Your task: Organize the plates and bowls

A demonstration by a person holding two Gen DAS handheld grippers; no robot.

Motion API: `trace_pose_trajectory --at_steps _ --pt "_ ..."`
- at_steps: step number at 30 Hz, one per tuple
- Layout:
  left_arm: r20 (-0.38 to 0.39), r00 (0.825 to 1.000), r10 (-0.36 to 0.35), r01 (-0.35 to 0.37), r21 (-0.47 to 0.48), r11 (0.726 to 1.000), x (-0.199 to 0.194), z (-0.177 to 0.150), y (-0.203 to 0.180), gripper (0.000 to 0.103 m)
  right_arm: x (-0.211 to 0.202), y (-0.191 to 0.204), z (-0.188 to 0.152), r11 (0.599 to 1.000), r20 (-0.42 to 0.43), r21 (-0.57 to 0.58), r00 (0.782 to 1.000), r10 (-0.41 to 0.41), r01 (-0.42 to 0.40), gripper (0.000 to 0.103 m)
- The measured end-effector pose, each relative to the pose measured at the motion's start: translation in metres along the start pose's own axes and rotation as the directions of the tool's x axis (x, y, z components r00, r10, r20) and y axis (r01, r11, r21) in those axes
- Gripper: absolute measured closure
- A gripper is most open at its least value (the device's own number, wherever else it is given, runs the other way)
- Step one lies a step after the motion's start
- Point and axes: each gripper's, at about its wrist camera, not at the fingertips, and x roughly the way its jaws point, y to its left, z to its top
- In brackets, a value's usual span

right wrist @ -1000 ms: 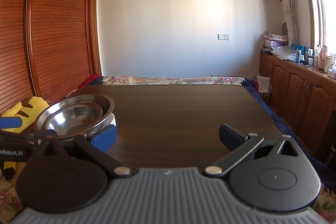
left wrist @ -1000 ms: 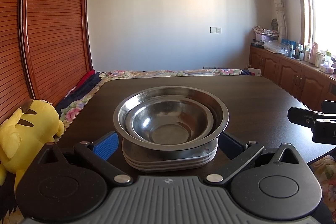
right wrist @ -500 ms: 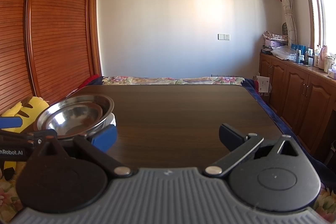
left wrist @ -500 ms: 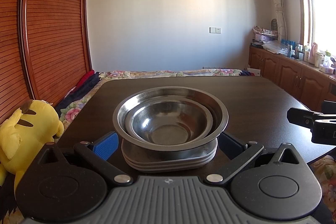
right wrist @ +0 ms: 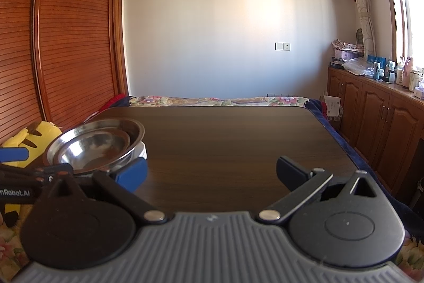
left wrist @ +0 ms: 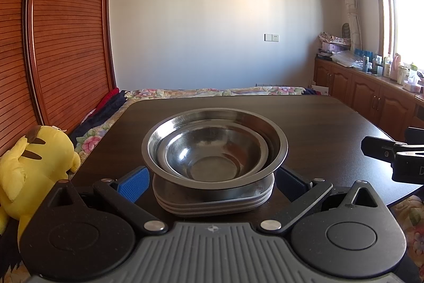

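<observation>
A small steel bowl (left wrist: 212,158) is nested inside a larger steel bowl (left wrist: 275,147), and both rest on a stack of grey plates (left wrist: 212,206) near the front left of the dark wooden table (left wrist: 331,123). My left gripper (left wrist: 212,182) is open, with its blue-padded fingers flanking the plate stack on either side. In the right wrist view the nested bowls (right wrist: 92,147) sit at the left. My right gripper (right wrist: 210,173) is open over bare table (right wrist: 225,137), to the right of the stack, with nothing between its fingers.
A yellow plush toy (left wrist: 34,166) sits just off the table's left edge. A bed with a floral cover (left wrist: 212,92) lies beyond the far edge. Wooden cabinets (right wrist: 384,123) with bottles on top run along the right wall, and a slatted wooden wardrobe (right wrist: 66,44) stands at the left.
</observation>
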Motion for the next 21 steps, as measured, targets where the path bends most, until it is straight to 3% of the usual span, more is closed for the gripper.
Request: trace_pose_trajectory --at_steps 21 --pt "-0.002 1.0 -0.001 0.001 0.001 1.0 -0.0004 -0.0007 -0.0012 0.0 0.0004 0.0005 -0.0012 1.0 0.001 0.0 1.0 0.001 -0.001 0.0"
